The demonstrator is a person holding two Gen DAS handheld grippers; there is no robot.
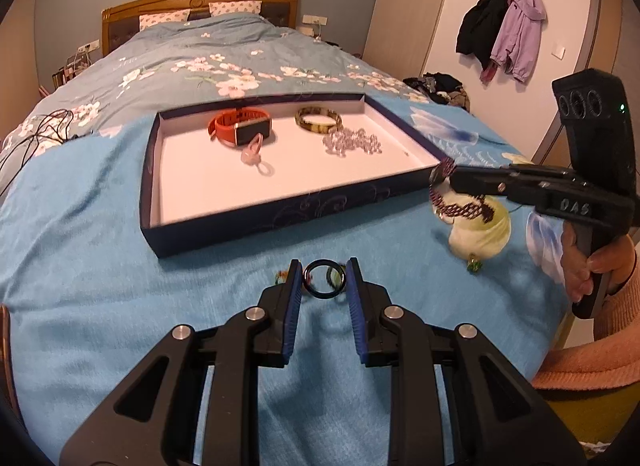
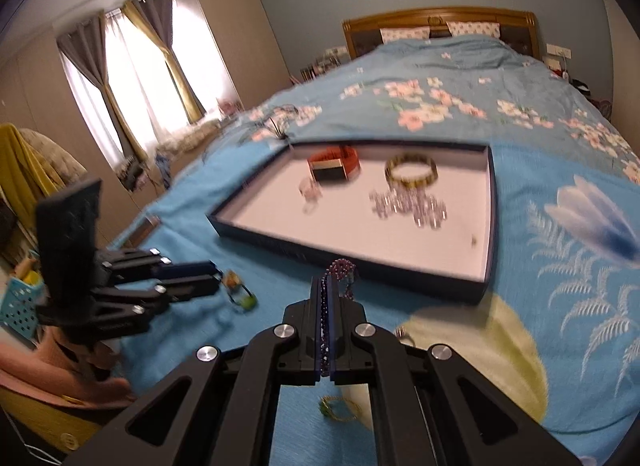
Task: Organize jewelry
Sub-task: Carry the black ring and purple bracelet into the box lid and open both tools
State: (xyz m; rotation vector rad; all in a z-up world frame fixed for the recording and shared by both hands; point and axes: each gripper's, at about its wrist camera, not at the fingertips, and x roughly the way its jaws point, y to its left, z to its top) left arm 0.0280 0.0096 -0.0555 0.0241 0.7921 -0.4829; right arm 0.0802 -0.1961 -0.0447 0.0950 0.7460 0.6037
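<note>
beaded purple bracelet (image 2: 340, 272), round ring (image 1: 323, 278)

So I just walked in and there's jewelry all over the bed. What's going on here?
A person is sorting jewelry into a shallow box on the bed. The left gripper is closed on a dark ring. The right gripper is clamped on a purple beaded bracelet, lifted near the box's corner. Already inside: an orange watch, a bangle and clear beads. A few small pieces remain on the blanket.
</note>
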